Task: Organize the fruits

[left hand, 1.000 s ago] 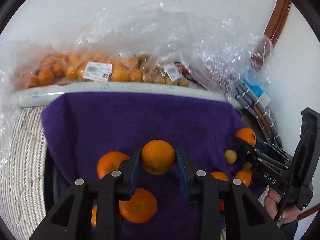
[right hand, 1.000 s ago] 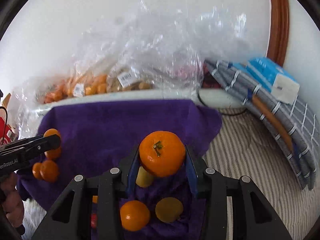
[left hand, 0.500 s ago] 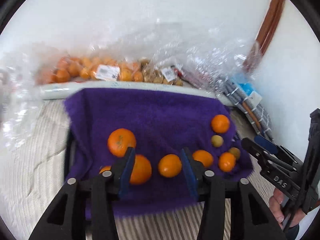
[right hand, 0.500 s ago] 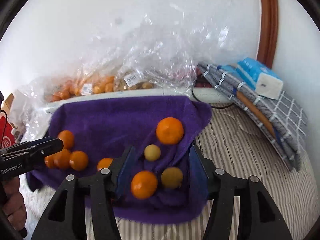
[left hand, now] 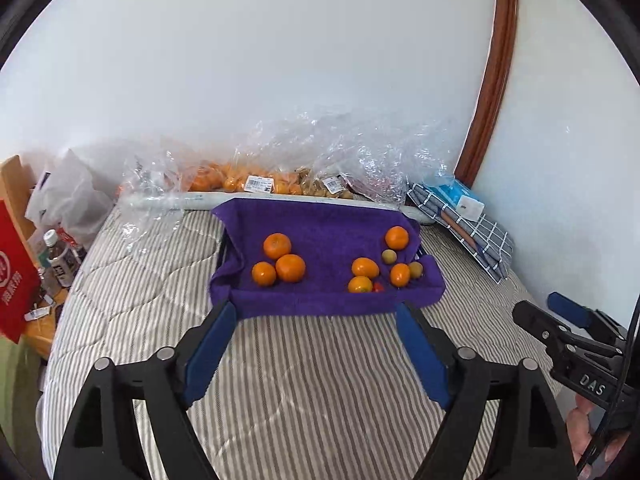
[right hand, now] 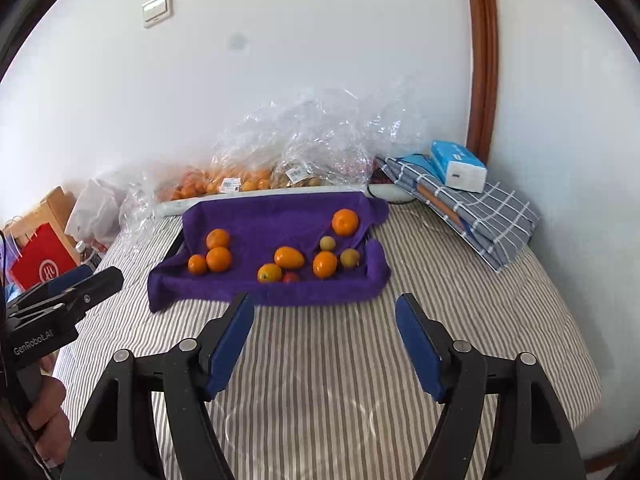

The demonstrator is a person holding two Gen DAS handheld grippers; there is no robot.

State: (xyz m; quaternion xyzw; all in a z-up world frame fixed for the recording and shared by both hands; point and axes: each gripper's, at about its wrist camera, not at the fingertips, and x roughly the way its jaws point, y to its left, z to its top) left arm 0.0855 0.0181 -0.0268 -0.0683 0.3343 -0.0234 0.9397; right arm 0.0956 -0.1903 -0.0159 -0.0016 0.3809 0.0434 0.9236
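A purple towel [left hand: 320,224] [right hand: 276,212] lies over a tray on the striped bed. On its left sit three oranges [left hand: 290,267] [right hand: 218,259]. On its right lie a single orange [left hand: 397,237] [right hand: 345,222], several small orange fruits [left hand: 365,268] [right hand: 289,257], two yellowish round fruits [left hand: 389,256] [right hand: 349,258] and a small red one [right hand: 291,277]. My left gripper [left hand: 316,316] is open and empty, well back from the towel. My right gripper [right hand: 324,308] is open and empty too; it also shows in the left wrist view [left hand: 560,320].
Clear plastic bags of oranges and nuts [left hand: 256,180] [right hand: 256,176] line the wall behind the towel. A folded checked cloth with a blue tissue pack [right hand: 458,166] lies at the right. A red bag [left hand: 12,276] and bottles stand off the bed's left edge.
Both grippers let go of their oranges onto the towel, opened wide and pulled back far from it.
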